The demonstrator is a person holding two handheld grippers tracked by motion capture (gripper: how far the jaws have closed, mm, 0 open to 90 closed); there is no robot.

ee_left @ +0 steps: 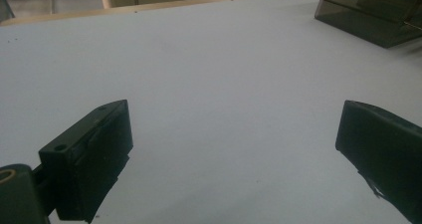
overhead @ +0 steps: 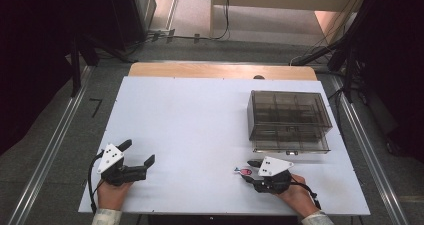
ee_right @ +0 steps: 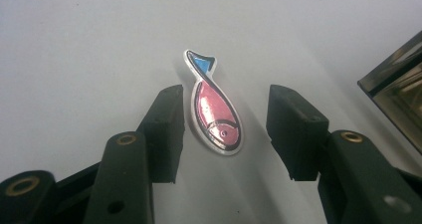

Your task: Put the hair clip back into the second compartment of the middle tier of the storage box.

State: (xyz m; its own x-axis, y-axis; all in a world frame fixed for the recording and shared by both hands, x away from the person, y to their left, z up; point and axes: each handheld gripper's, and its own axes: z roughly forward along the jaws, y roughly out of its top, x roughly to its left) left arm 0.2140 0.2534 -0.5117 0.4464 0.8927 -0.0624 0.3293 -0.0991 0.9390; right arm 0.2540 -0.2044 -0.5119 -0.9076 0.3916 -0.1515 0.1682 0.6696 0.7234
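Left gripper (overhead: 139, 153): rests on the table (overhead: 200, 130) at its near left corner, well apart from the work; its fingers (ee_left: 94, 159) are spread wide with nothing between them. Risk here is low, unless the hand drifts and its cable drags across the table.

Fish charm (ee_right: 215, 106): a flat pink fish with a blue tail lies flat on the table near the front edge, in front of the box, between the right fingers. It seems thin and glossy, so it may slide or flip rather than lift.

Right gripper (ee_right: 224, 129): its fingers (ee_right: 166, 129) are partly spread on either side of the fish; the left one is just beside it, the right one apart. Nothing is pinched yet. Because the fish sits off-centre, the nearer finger would likely reach it first and push it sideways or spin it. Fingers closing too high would probably ride over its low edge.

Box (overhead: 289, 121): a smoky, see-through organiser with compartments sits to the right, farther back. A weak pinch could drop the fish on the way there.
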